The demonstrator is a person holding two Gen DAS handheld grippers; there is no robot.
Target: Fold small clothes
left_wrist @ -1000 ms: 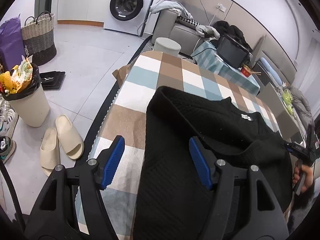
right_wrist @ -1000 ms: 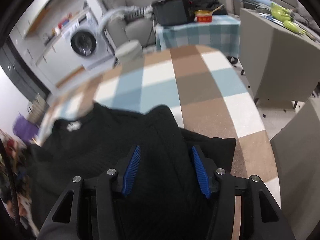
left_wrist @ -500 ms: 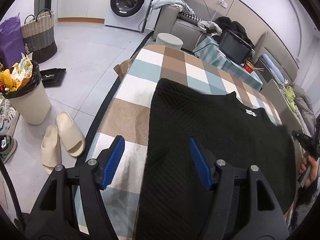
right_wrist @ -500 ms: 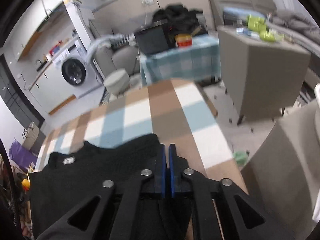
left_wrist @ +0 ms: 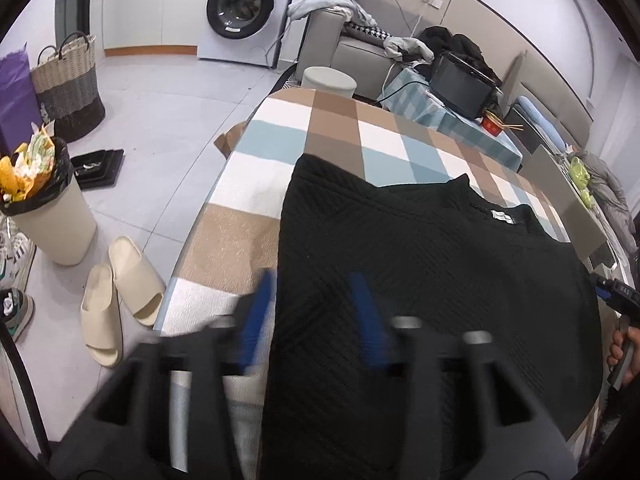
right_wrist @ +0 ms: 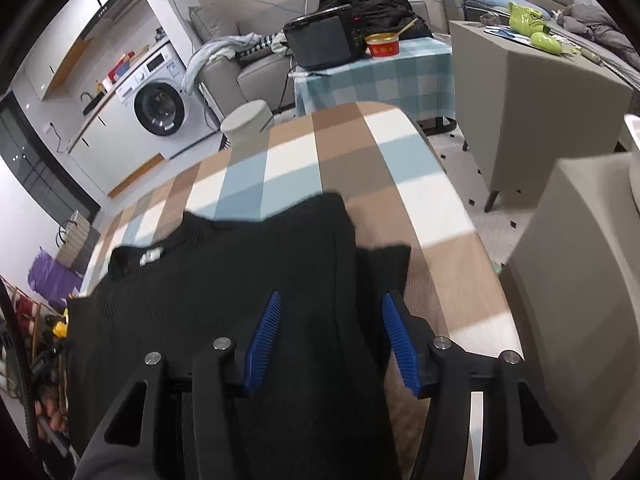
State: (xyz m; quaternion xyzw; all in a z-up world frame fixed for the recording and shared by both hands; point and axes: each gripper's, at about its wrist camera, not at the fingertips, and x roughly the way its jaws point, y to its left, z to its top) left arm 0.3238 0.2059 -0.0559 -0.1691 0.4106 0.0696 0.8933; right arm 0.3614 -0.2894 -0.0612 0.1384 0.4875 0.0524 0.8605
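The black sweater [left_wrist: 420, 280] lies spread on the checked worktop [left_wrist: 320, 128] (one sleeve apparently tucked in), most folds remaining. Left hand-held gripper [left_wrist: 312, 312] blurred, jaws apart; right hand-held gripper [right_wrist: 332, 336] apart, empty.

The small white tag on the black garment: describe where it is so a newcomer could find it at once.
Start at the checked tablecloth covering the table. On it lies a black knit top, spread flat. The white tag sits just inside its neckline on the far side from the grippers, the only pale mark on the dark fabric.
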